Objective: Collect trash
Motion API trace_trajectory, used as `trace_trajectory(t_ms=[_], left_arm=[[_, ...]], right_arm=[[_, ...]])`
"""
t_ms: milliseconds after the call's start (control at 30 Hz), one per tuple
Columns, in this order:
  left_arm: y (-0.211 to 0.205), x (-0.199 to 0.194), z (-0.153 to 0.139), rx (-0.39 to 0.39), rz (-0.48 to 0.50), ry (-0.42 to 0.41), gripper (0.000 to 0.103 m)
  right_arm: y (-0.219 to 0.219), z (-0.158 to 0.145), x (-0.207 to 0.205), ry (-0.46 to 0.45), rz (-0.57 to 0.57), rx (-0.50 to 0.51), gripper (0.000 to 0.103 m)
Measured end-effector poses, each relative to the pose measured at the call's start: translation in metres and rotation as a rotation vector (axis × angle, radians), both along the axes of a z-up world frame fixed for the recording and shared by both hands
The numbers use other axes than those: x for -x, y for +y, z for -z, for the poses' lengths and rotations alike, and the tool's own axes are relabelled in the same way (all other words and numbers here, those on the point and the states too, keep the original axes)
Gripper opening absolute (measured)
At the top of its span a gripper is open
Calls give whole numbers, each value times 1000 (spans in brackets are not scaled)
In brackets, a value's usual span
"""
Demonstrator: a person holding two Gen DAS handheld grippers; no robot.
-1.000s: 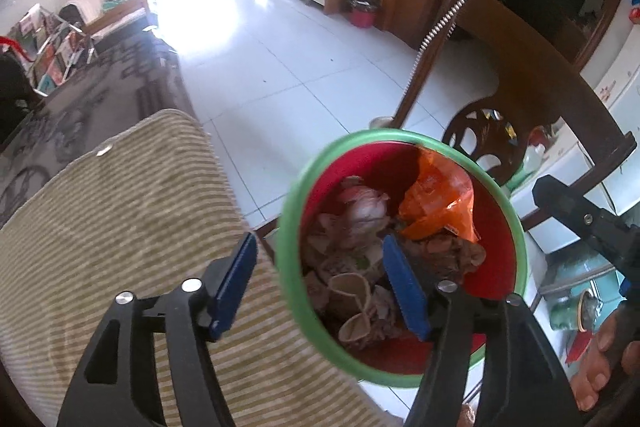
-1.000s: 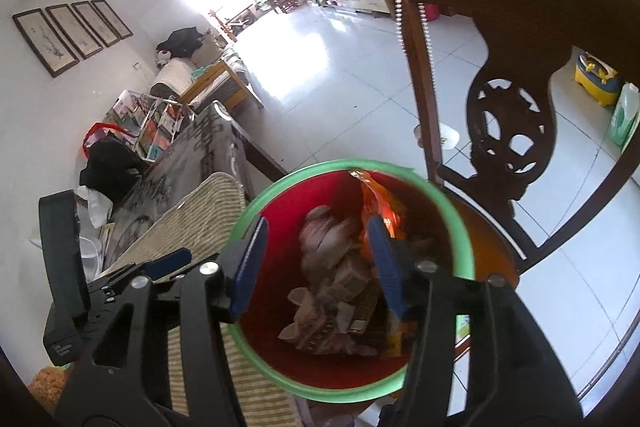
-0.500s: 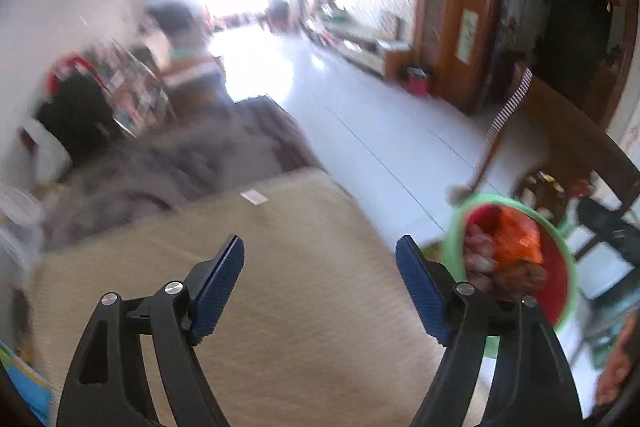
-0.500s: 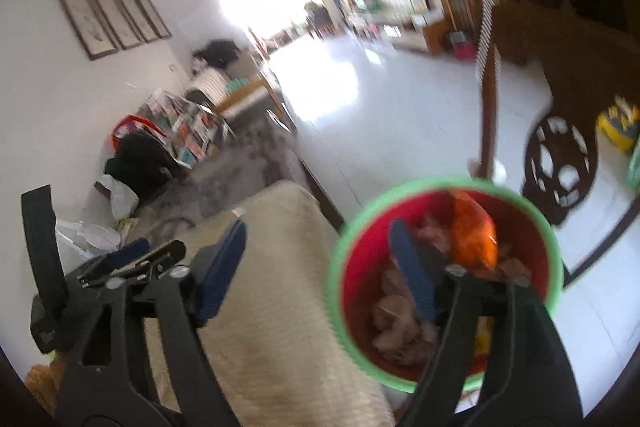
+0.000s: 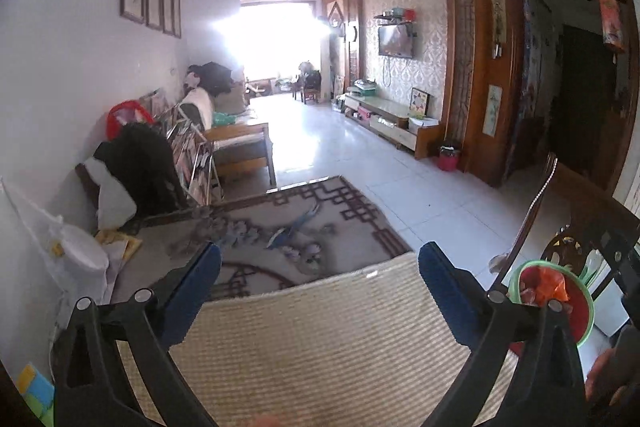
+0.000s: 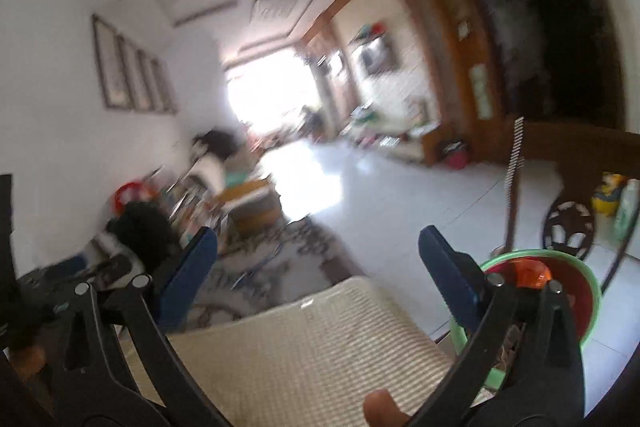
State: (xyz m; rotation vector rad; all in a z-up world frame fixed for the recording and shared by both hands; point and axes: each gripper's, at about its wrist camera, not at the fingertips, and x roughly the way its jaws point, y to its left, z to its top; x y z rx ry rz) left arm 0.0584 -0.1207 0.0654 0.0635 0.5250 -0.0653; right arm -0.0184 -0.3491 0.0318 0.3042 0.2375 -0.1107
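Note:
A red bin with a green rim holds trash, with an orange wrapper on top. It sits low at the right, past the table edge, beside a wooden chair. It also shows in the right wrist view, which is blurred. My left gripper is open and empty above the striped beige mat. My right gripper is open and empty above the same mat. The left gripper's body shows at the left edge of the right wrist view.
A grey patterned table cloth lies beyond the mat. White bags and dark clothing sit at the left by the wall. A dark wooden chair stands at the right. White tiled floor stretches ahead.
Both grippers have lifted and swung left, away from over the bin, which has slid to the lower right of both views. Both jaws have opened wider. The mat now fills the foreground.

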Motion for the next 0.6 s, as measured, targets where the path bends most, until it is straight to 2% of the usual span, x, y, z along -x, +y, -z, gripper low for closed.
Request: trace_trajectory(t_ms=[100,167,267,433,600], left_arm=[[10,9,8,3,-28,6,95],[20,17,8,68,-14,-15,95],[27,21,6,120,1,-43,95],[22,17,15,94,49,-27,95],[28,16,19,167,79,-15,95]], right_arm=[[18,9,-9,106,-6,73,99],[28,15,-14,160,-49,70,99],[37,18,-12,163,-50,66,99],[50,16,-3,151,-11,122,99],[46,15,-2,158,46,132,99]])
